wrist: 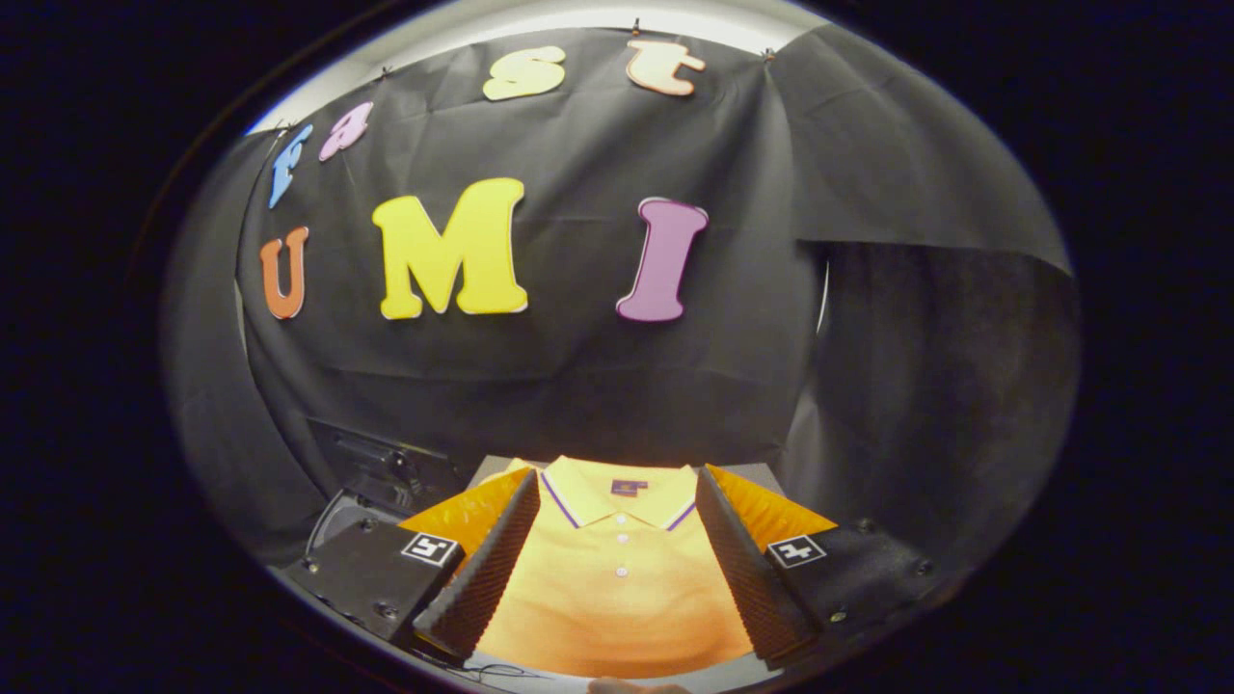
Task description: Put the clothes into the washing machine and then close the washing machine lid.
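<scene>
A folded orange polo shirt (617, 578) with a purple-trimmed collar and white buttons lies flat on a grey surface (501, 465), collar pointing away from me. My gripper (617, 496) hovers over it with its two fingers spread wide, one on each side of the shirt's chest. The fingers (487, 569) do not press on the cloth. A dark machine part (381, 467) sits beyond the left finger against the booth wall; I cannot tell whether it is the washing machine.
Black cloth walls close off the booth behind and to the right of the shirt. The grey surface ends just past the collar.
</scene>
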{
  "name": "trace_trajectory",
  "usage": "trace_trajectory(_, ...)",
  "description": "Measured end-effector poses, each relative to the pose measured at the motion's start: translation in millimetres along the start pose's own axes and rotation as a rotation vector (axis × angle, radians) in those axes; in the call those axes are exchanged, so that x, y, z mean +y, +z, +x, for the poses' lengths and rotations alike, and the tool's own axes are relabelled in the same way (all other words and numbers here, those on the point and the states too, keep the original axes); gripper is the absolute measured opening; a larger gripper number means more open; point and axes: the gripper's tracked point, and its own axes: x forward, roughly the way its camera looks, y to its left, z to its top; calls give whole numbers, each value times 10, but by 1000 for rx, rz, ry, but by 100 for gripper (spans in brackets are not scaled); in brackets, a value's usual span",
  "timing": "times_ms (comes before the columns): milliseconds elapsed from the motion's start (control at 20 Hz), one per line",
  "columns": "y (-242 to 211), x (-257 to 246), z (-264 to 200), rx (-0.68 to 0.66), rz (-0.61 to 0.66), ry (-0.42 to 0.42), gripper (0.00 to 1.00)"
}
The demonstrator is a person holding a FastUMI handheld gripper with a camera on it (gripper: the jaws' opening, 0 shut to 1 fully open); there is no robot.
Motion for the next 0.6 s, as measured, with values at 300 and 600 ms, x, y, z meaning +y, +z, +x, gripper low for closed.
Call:
trace_trajectory(300,-447,-87,501,178,21,-9,100)
trace_trajectory(600,-1009,-53,631,337,-9,-26,100)
